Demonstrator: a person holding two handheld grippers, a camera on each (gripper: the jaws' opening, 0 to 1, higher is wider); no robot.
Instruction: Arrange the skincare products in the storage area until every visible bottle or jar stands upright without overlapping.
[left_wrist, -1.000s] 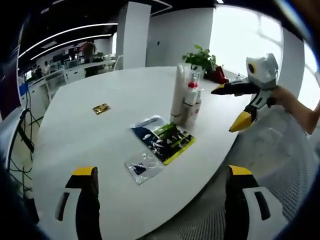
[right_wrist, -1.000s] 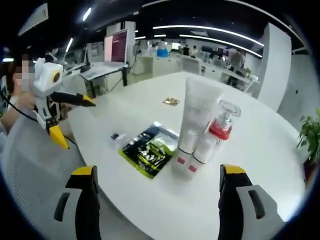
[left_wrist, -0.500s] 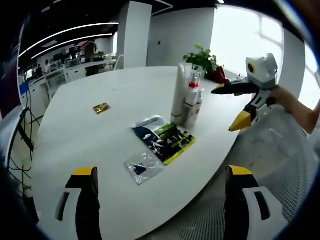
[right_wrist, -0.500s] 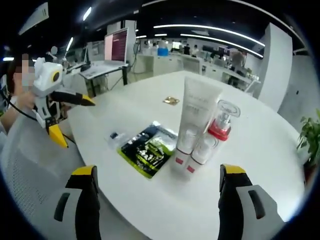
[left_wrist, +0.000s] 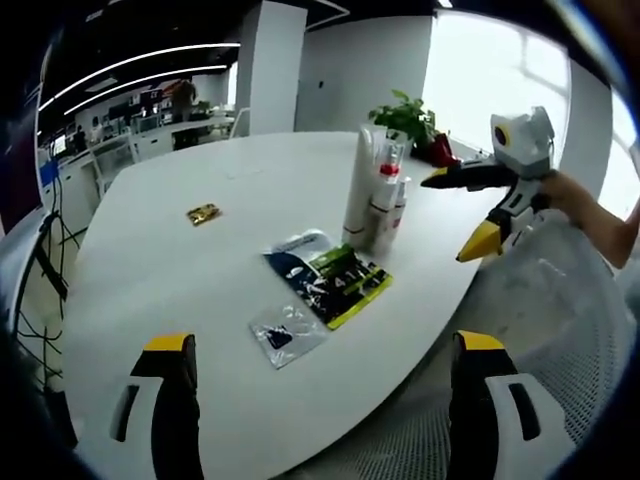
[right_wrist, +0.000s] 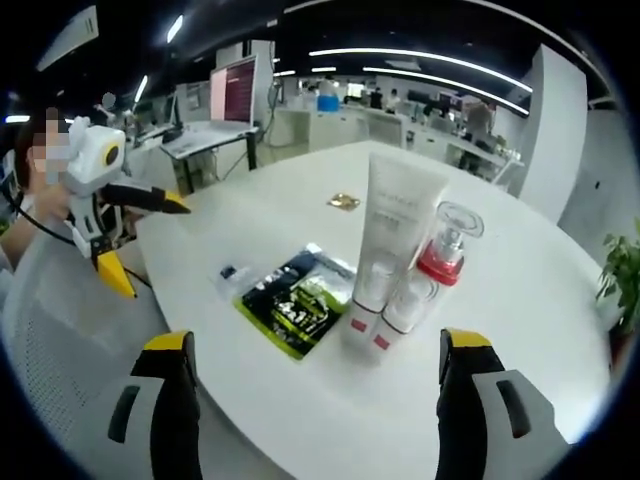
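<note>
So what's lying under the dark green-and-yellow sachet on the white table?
A clear plastic pouch pokes out from beneath the sachet at its far end; how far it runs underneath is covered. A separate small clear bag lies beside it.

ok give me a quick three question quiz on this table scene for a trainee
1. True or false: the tall white tube stands upright on the white table.
2. Which lies nearest the tube's base? A) gold packet B) black and green sachet C) potted plant
3. Fill in: the pump bottle beside the tube has a ___ collar.

Key
1. True
2. B
3. Red

Both the left gripper and right gripper are open, holding nothing.
</note>
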